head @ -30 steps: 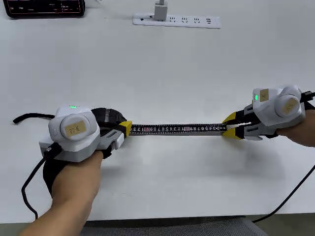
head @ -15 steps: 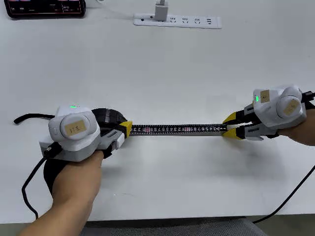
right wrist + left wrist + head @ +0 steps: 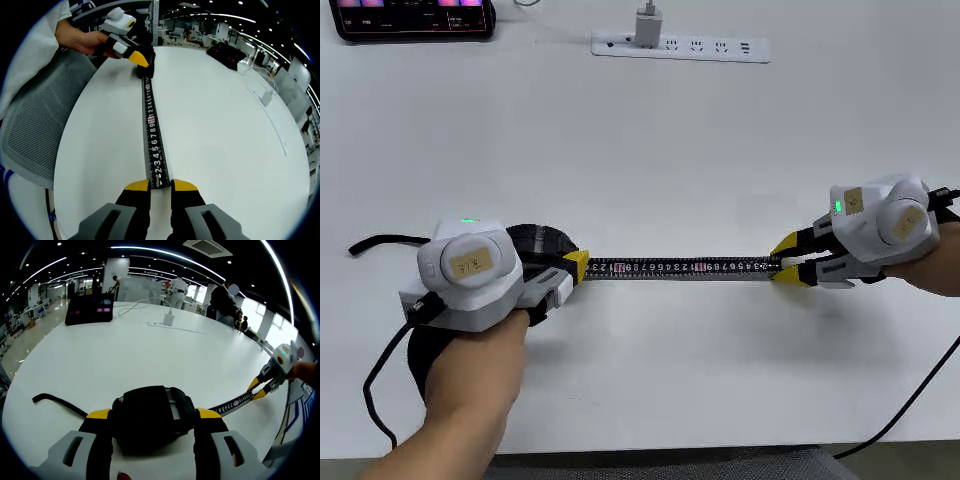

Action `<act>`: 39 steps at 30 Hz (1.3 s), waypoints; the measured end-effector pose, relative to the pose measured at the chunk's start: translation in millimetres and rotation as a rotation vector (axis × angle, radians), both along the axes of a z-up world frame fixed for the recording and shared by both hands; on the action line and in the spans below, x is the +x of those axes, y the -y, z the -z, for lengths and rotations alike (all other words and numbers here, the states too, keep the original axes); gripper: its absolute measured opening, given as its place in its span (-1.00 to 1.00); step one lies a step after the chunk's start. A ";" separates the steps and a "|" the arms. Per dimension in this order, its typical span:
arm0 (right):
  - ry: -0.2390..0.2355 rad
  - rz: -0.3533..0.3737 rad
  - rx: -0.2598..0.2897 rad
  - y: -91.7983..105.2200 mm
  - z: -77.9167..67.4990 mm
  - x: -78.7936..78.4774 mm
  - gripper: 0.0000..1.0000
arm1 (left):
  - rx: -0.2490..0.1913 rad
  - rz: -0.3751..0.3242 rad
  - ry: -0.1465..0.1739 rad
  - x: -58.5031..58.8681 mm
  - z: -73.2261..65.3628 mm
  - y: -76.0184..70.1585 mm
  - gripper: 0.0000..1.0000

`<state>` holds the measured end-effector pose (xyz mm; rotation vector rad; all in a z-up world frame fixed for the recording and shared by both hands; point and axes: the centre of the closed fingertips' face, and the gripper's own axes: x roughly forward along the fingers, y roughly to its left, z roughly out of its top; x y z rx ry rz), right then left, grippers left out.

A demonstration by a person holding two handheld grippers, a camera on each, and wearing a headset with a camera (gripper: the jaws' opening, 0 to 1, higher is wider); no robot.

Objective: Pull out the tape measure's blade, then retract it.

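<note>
While left gripper (image 3: 570,268) clamps case (image 3: 542,240), right gripper (image 3: 788,260) pinches blade tip (image 3: 159,184)

Head view: tape measure case (image 3: 542,240) mostly hidden behind left gripper (image 3: 565,265). Tip of blade (image 3: 680,267) buried in right gripper (image 3: 787,261). Dark screen (image 3: 410,18) at table (image 3: 650,150) far-left corner cropped.

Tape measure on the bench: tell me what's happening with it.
A person works two handheld grippers. The left gripper clamps the black tape measure case on the white table, and the right gripper pinches the end of the blade, which is drawn out straight between them. It has not been retracted yet.
</note>
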<state>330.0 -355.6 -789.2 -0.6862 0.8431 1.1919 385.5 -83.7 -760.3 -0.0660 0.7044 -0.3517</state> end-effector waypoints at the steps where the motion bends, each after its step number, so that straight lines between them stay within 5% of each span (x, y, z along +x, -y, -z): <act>1: 0.003 0.000 -0.001 -0.1 -0.1 -0.5 -0.78 | 0.003 0.001 -0.002 -0.1 -0.1 0.0 0.23; 16: -0.005 0.002 0.008 -0.7 -0.3 -2.4 -0.78 | -0.021 -0.010 -0.019 -0.3 -0.8 -0.8 0.22; 39: -0.005 0.018 -0.002 0.3 -0.4 -3.3 -0.80 | 0.007 0.017 -0.019 0.0 0.5 -2.0 0.15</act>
